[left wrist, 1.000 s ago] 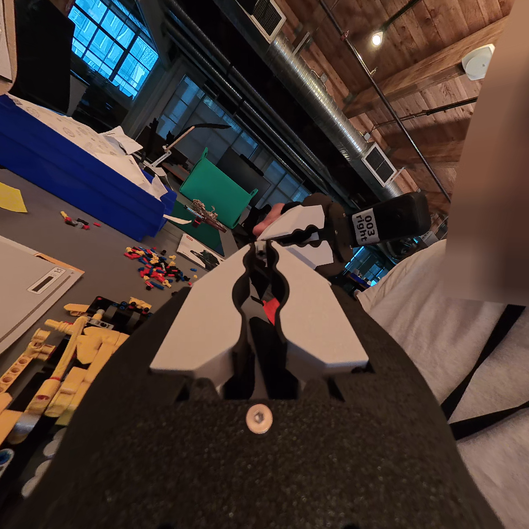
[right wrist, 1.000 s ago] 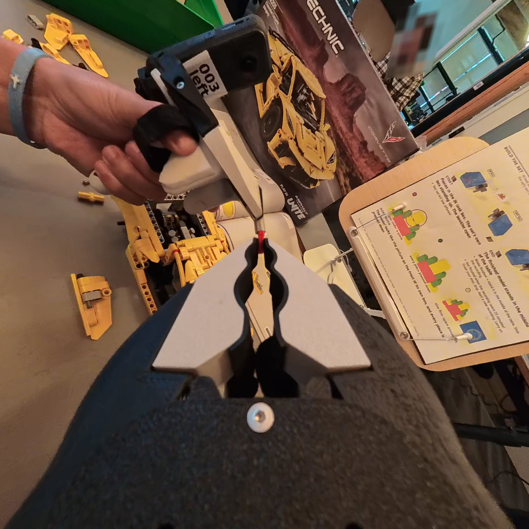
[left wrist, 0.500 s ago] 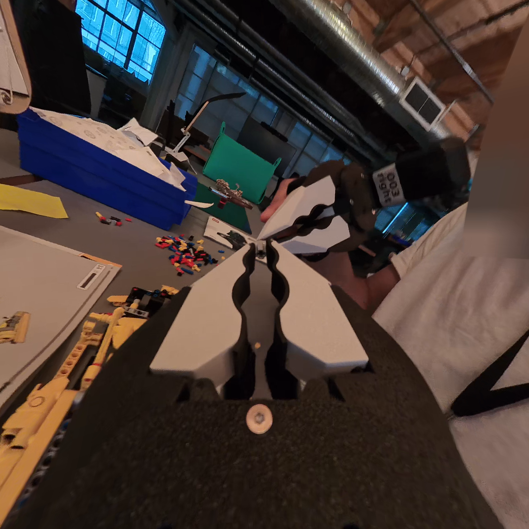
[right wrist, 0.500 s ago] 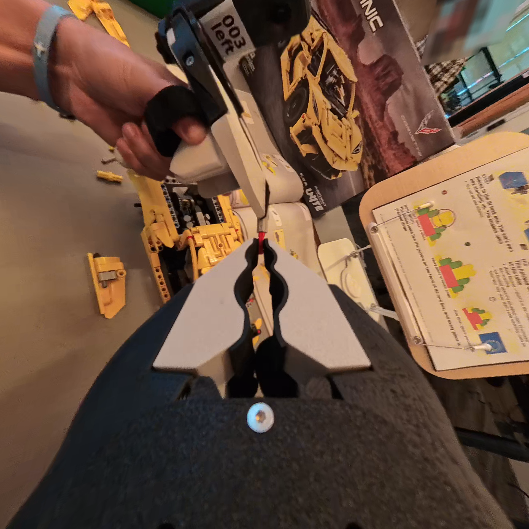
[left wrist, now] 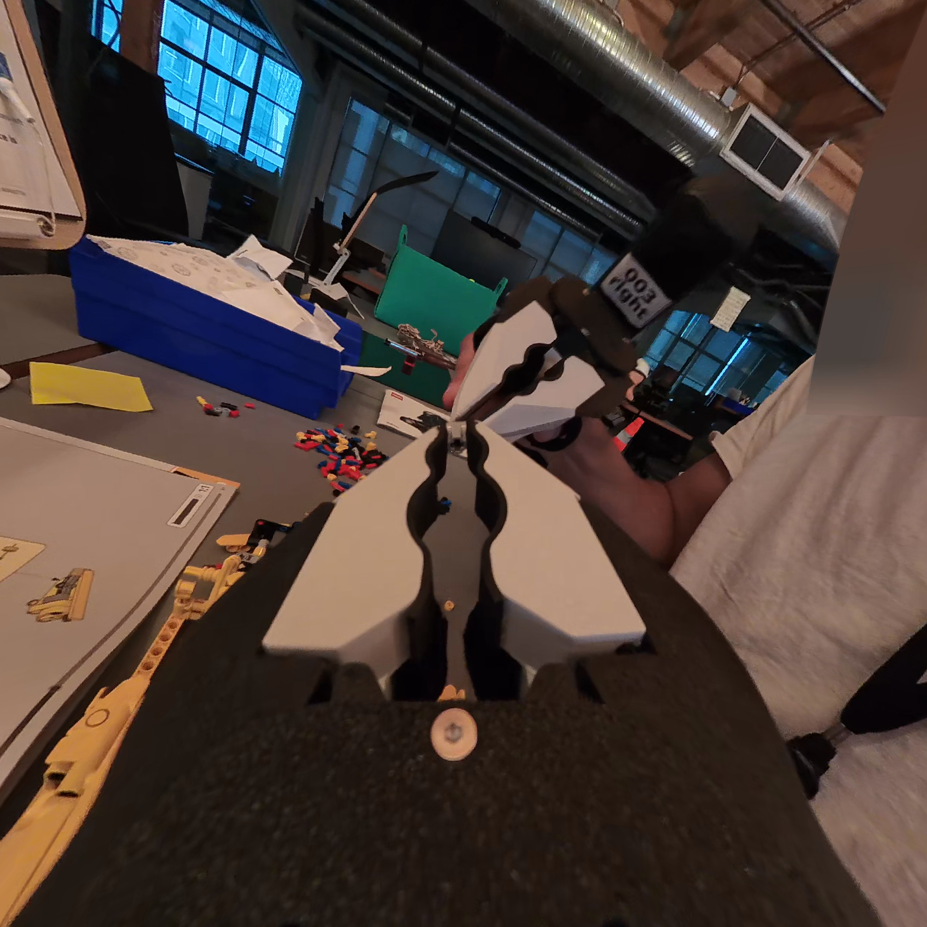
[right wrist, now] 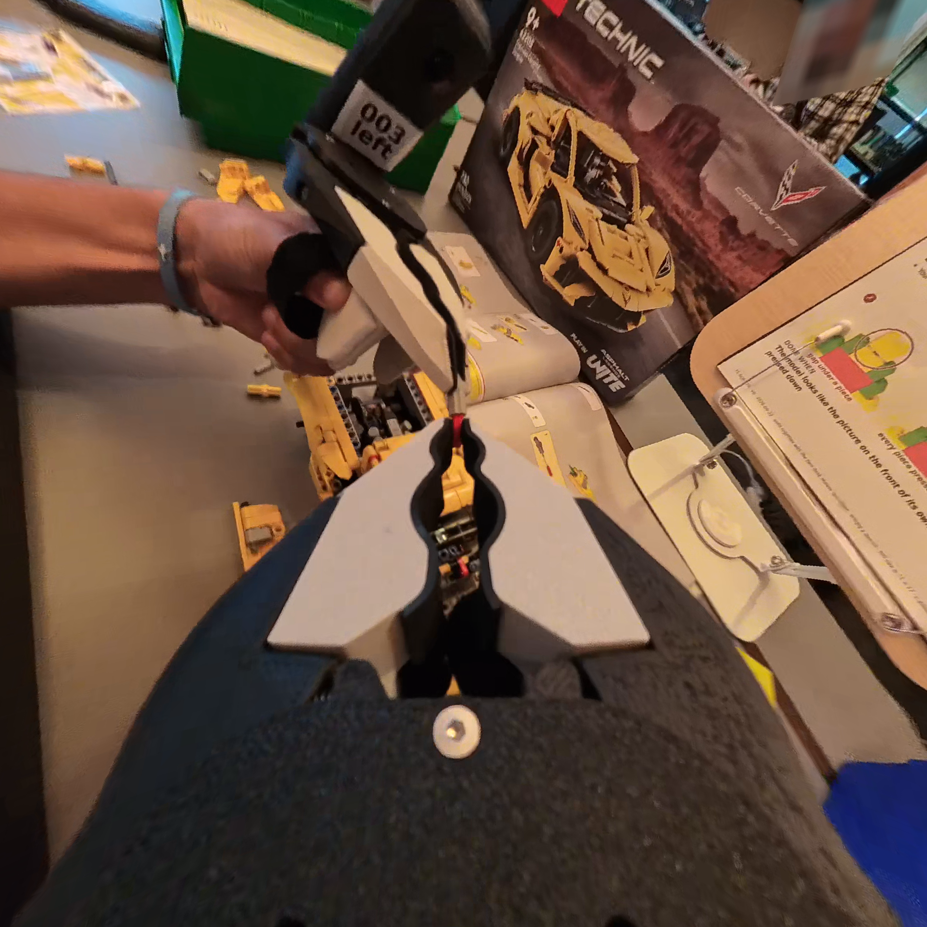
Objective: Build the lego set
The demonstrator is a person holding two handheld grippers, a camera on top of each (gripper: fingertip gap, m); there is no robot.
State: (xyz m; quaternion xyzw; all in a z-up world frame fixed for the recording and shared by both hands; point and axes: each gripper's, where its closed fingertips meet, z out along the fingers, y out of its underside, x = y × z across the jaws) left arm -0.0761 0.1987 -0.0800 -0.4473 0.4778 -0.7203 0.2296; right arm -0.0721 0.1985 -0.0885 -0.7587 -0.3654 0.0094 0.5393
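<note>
The grey bench (left wrist: 241,441) stood in a loft room with tall windows and a ribbed ceiling duct. From left to right it carried a yellow sheet (left wrist: 85,386), a blue bin (left wrist: 200,331) of papers, an open instruction booklet (left wrist: 100,526), a heap of loose bricks (left wrist: 341,454) and, at the near edge, the partly built yellow lego car (right wrist: 351,426). Above the car, the left claw (left wrist: 456,439) was pinched narrow on a small grey piece (right wrist: 457,399), tip to tip with the right claw (right wrist: 456,434), which was pinched narrow on a thin red piece (right wrist: 457,432). The set's box (right wrist: 652,175) stood behind, right of the car.
</note>
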